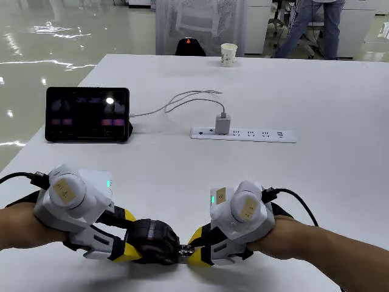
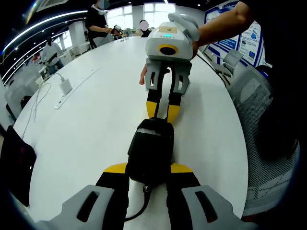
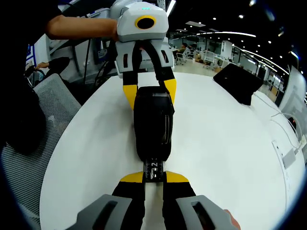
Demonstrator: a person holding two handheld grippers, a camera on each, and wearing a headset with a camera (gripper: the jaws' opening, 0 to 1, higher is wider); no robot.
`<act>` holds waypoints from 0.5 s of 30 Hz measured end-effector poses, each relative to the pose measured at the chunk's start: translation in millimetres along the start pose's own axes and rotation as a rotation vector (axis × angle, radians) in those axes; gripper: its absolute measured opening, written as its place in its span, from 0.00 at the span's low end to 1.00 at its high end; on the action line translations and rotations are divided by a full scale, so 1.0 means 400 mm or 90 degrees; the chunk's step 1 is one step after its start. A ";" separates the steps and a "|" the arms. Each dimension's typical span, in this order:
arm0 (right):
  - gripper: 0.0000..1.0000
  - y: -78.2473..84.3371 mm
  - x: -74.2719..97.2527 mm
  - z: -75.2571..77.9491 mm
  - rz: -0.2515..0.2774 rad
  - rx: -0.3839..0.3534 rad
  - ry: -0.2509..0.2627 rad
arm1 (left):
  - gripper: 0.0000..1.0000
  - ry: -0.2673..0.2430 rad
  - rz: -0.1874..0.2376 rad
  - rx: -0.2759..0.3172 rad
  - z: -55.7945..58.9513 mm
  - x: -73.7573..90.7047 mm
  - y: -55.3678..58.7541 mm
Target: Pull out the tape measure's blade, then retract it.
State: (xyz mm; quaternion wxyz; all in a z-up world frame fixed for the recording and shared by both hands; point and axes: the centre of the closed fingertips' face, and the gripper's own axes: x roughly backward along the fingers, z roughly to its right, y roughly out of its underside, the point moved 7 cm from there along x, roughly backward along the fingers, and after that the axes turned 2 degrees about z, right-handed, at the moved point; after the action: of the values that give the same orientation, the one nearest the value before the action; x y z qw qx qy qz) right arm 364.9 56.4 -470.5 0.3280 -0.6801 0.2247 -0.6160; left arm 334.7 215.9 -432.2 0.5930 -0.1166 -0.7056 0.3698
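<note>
Holding one tape measure (image 1: 155, 241) | left tongs (image 2: 148, 168) clamped around it | right tongs (image 3: 153, 178) pinching its one blade (image 3: 154, 166)

The blade (image 3: 154, 167) end is hidden in the right claw (image 3: 154, 179); tablet (image 1: 87, 114) screen illegible.

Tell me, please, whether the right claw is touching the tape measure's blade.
Touching. In the right gripper view, the right claw has its yellow tips clamped on the short exposed blade, just ahead of the tape measure case.
</note>
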 end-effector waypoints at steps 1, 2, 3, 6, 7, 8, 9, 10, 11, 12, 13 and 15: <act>0.09 0.001 0.002 0.000 0.000 -0.001 0.000 | 0.24 0.000 0.000 0.000 0.001 0.000 -0.001; 0.09 0.003 0.003 0.000 -0.001 -0.002 0.000 | 0.24 0.000 0.000 0.000 0.001 0.000 -0.001; 0.09 0.004 0.005 0.001 -0.001 -0.003 0.000 | 0.24 0.000 -0.001 0.000 0.002 0.001 -0.001; 0.09 0.009 0.010 0.001 -0.005 0.001 0.001 | 0.24 -0.001 0.000 0.001 0.002 0.001 -0.002; 0.09 0.011 0.013 0.001 -0.006 0.002 0.001 | 0.24 -0.001 0.000 0.002 0.001 0.000 -0.001; 0.09 0.012 0.014 0.001 -0.006 0.003 0.002 | 0.24 -0.001 0.000 0.002 0.001 0.000 -0.001; 0.09 0.014 0.016 0.001 -0.007 0.003 0.002 | 0.24 -0.001 0.000 0.002 0.001 0.000 -0.001; 0.09 0.016 0.019 0.001 -0.007 0.005 0.003 | 0.24 -0.001 0.000 0.002 0.001 0.000 -0.001; 0.09 0.017 0.021 0.001 -0.008 0.004 0.003 | 0.24 -0.001 -0.001 0.002 0.001 0.000 -0.001; 0.09 0.020 0.023 0.001 -0.007 0.004 0.003 | 0.24 -0.001 -0.001 0.002 0.001 0.000 -0.001; 0.09 0.022 0.025 0.001 -0.007 0.003 0.003 | 0.24 -0.001 -0.001 0.002 0.002 0.000 -0.001; 0.09 0.026 0.030 0.000 -0.007 0.002 0.004 | 0.24 -0.001 -0.001 0.002 0.002 0.001 -0.001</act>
State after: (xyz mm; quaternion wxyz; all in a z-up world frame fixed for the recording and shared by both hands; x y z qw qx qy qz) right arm 367.7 40.7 -469.8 0.3250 -0.6790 0.2208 -0.6201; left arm 334.0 215.4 -431.7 0.5929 -0.1152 -0.7057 0.3704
